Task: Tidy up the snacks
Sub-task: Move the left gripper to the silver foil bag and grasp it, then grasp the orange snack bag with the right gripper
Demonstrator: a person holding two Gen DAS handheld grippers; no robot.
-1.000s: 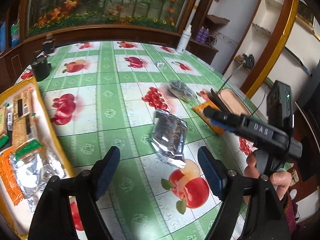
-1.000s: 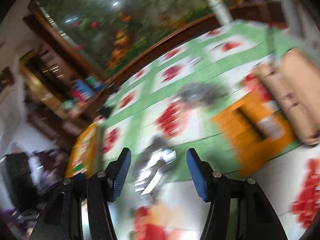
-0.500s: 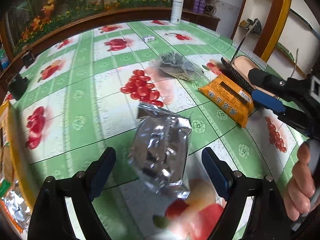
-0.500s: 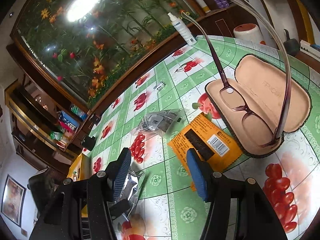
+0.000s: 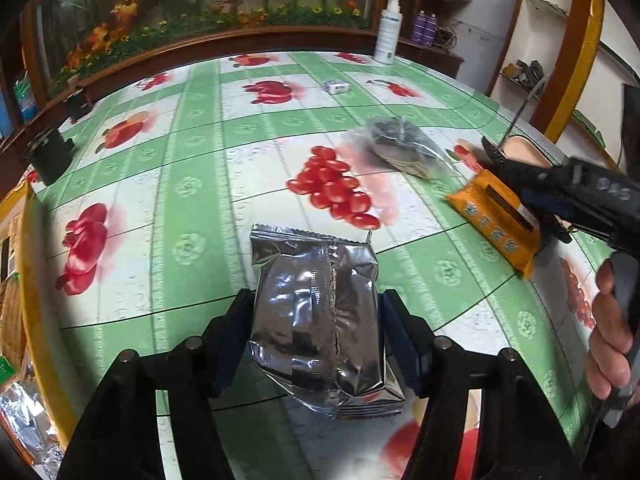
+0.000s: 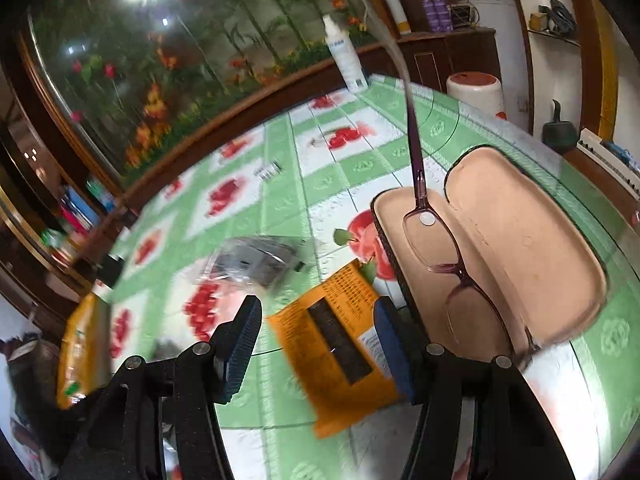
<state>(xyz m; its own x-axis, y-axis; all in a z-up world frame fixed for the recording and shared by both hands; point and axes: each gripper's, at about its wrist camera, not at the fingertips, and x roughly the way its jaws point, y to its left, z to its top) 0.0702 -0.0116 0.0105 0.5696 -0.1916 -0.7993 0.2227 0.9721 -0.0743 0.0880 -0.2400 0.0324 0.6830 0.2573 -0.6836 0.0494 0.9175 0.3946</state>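
Since a second ago the left tool [image 5: 318,332] has come down over the silver foil snack packet [image 5: 320,320], and its jaws have just been closing, so the packet that lay ahead of them now sits between the two pads. Both pads meet the packet's sides; the tool grips it. The packet lies on the worktop [image 5: 192,184], a green-and-white fruit-print oilcloth, at 6 o'clock in the left wrist view. At 3 o'clock an orange snack packet [image 5: 496,224] lies flat, with the right tool [image 5: 532,196] over its far end and the person's hand [image 5: 612,328] at 4 o'clock. A clear bag of dark contents [image 5: 400,144] sits at 1 o'clock, a white spray bottle [image 5: 388,28] at 12, a small black box [image 5: 50,154] at 9, and a yellow tray [image 5: 36,320] with packets inside at 8.

Right wrist view: the right tool [image 6: 316,344] stands open, its pads either side of the orange snack packet [image 6: 340,348] at 6 o'clock; whether they touch it I cannot tell. An open glasses case [image 6: 520,248] with purple-framed glasses [image 6: 448,256] lies at 3 o'clock, touching the packet's corner. The clear bag [image 6: 256,260], blurred, is at 10 o'clock, the yellow tray [image 6: 80,348] at 8.
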